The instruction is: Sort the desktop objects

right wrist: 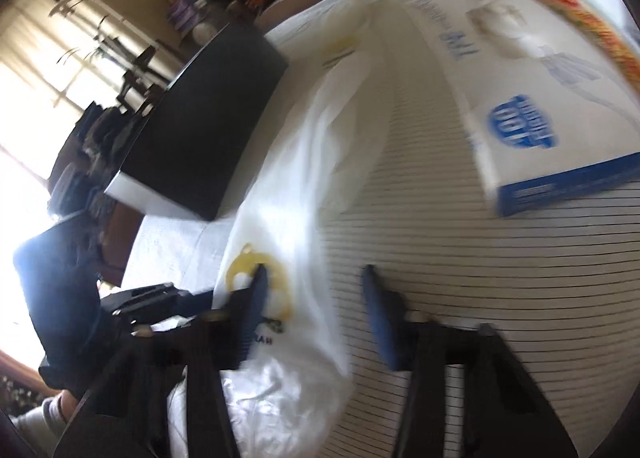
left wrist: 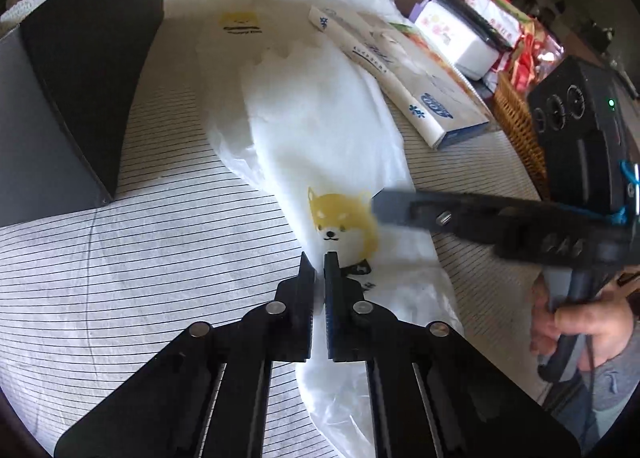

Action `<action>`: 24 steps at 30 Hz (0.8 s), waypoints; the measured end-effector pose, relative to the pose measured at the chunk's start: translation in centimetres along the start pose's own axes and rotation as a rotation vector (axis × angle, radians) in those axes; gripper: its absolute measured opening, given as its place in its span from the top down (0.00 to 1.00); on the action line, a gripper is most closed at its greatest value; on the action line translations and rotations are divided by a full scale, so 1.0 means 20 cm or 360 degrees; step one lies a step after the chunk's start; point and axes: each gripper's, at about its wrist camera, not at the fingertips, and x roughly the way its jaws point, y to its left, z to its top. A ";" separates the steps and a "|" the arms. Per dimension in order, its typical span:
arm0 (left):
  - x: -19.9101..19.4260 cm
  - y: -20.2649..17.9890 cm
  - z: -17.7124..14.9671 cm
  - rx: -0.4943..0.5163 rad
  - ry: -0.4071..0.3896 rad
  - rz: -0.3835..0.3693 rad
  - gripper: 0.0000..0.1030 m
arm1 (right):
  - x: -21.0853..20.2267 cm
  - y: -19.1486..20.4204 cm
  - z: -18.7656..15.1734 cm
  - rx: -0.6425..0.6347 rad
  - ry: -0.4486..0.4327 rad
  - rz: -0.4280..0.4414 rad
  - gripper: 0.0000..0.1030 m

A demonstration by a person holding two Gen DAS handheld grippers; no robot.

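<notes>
The striped tablecloth (left wrist: pixel 120 258) fills the left wrist view edge to edge, and it's the working surface for everything here. Upper left of that frame, a big dark open box (left wrist: pixel 80 106) stands with its mouth toward the centre, likely the drop-off for the sorting. Down the middle runs the long white plastic bag (left wrist: pixel 320 130) with the yellow dog print, lying flat and stretched out, which reads as being pulled taut for folding or smoothing. Right of centre, the blue-and-white carton (left wrist: pixel 440 98) lies flat near the bag's edge, and a wicker basket (left wrist: pixel 516 126) of packets sits at the right rim.

Now the tools. The left gripper (left wrist: pixel 319 262), bottom centre, is pinched nearly closed, with bag film running up between its pads, so it's clamping the bag just below the dog print. The right gripper (right wrist: pixel 312 278) is spread wide in its own blurred view: one finger lies over the dog print, the other over bare cloth, gripping nothing. It looks poised to grab the bag's edge next.
</notes>
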 end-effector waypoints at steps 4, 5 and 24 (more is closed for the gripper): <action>-0.08 -0.05 0.03 0.0045 -0.0025 -0.0071 0.98 | -0.03 0.11 -0.02 -0.0110 -0.0003 0.0095 0.81; -0.14 -0.07 0.05 0.0061 -0.0050 -0.0084 0.98 | -0.05 0.13 -0.01 -0.0106 -0.0026 0.0128 0.81; -1.73 -0.03 0.61 0.0442 -0.0547 -0.0064 0.98 | -0.97 1.13 0.51 -0.0365 -0.0545 0.0815 0.82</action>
